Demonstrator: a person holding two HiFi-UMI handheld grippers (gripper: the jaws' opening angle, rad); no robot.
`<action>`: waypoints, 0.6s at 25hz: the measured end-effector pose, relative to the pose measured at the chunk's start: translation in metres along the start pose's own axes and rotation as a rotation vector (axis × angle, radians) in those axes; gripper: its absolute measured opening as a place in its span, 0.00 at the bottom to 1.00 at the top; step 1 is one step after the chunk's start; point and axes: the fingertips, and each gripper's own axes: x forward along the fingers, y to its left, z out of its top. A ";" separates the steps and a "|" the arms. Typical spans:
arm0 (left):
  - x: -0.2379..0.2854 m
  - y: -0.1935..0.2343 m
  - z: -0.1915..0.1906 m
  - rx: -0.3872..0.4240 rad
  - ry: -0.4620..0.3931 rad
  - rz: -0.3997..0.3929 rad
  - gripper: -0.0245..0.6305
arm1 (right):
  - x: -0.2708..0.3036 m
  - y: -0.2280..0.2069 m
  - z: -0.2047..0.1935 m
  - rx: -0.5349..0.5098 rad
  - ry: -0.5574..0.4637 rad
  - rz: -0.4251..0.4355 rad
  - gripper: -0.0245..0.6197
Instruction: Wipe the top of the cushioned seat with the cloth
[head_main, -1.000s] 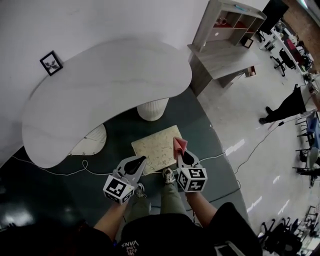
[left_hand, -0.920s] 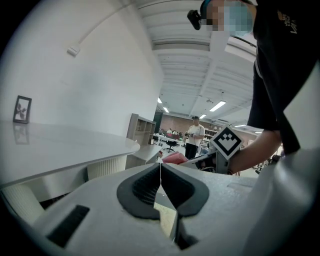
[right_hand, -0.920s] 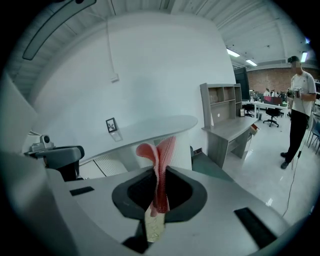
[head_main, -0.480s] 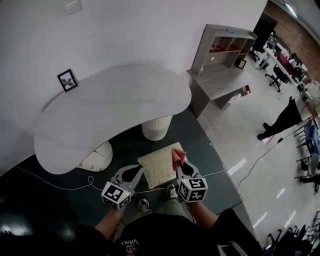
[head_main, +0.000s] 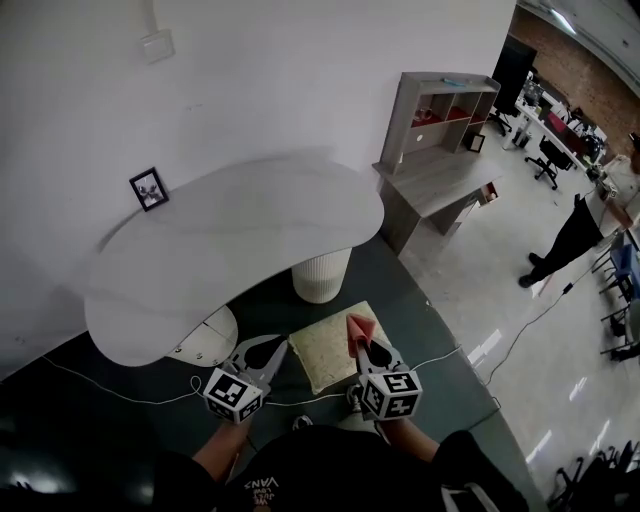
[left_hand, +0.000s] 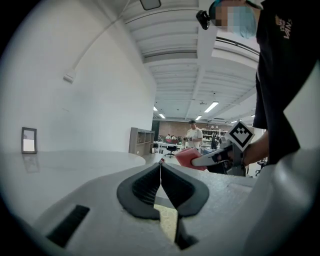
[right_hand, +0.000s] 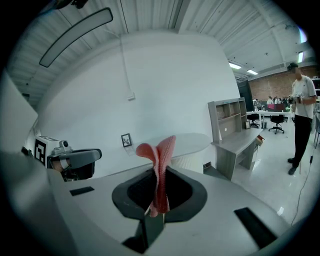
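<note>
Dark floor (head_main: 262, 303), square cushion (head_main: 325, 358), ribbed cloth (head_main: 358, 329)

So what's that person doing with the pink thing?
A person stands holding a gripper in each hand. The right gripper is shut on a pink cloth, which sticks up from its jaws. The left gripper is shut with nothing in it. Both are held up in the air above a pale cushioned seat that sits low by the white table. The cloth isn't touching the seat right now.
</note>
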 end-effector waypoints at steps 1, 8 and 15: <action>-0.002 0.002 0.004 0.009 -0.005 0.000 0.07 | -0.001 0.002 0.003 -0.004 -0.008 0.000 0.08; -0.012 0.004 0.021 0.035 -0.025 0.003 0.07 | -0.009 0.013 0.014 -0.033 -0.048 -0.002 0.08; -0.019 -0.002 0.025 0.031 -0.037 -0.001 0.07 | -0.017 0.017 0.013 -0.040 -0.047 -0.003 0.08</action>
